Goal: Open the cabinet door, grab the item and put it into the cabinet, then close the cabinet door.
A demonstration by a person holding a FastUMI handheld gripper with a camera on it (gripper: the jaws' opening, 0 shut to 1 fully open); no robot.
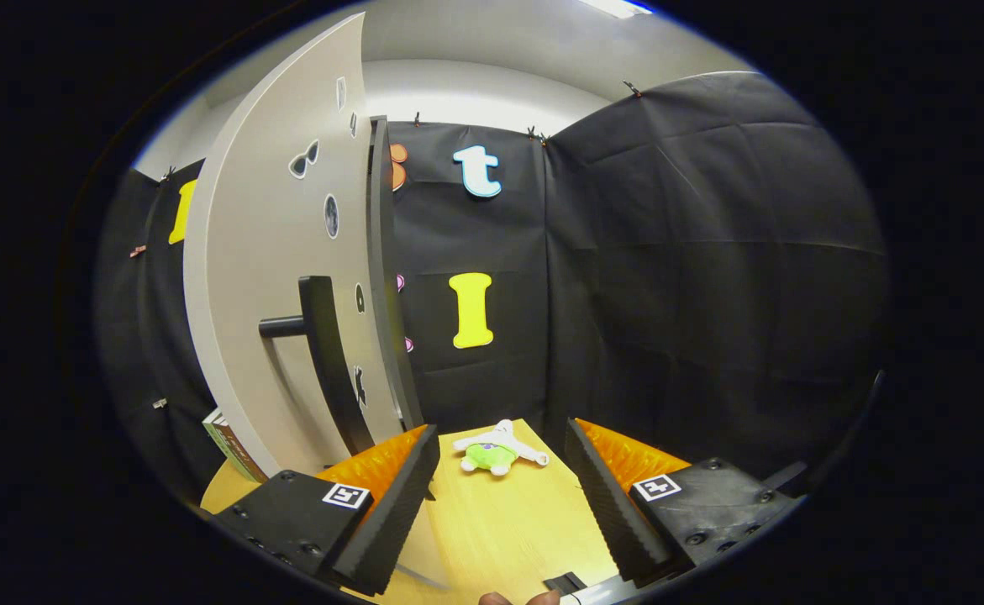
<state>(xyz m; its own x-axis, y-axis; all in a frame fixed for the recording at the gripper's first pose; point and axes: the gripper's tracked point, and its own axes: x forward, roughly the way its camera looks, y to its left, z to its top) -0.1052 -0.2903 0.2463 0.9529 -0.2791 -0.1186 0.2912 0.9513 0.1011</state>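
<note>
Our gripper has its fingers spread wide and holds nothing; bare tabletop shows between them. The item to store, a small green and white plush toy, lies on the wooden table just ahead of the fingers and roughly in line with the gap between them, not touching either one.

To the left stands the cabinet door, and we judge it to be swung open, since we see its thin edge and its dark bar handle sticking out toward us. The cabinet's inside is hidden behind the door, so we cannot tell how much room there is. A book sits low by the door's bottom corner.

The main risk we see is the left finger. It sits close to the lower end of the handle and the door's edge, so if we drive straight forward it could catch there and push the door.

The toy itself is soft and flat with thin limbs. If we close too high or off centre, we may pinch only a limb and let it dangle or slip. If we come in too low, the fingertips may scrape the table and nudge the toy away.
</note>
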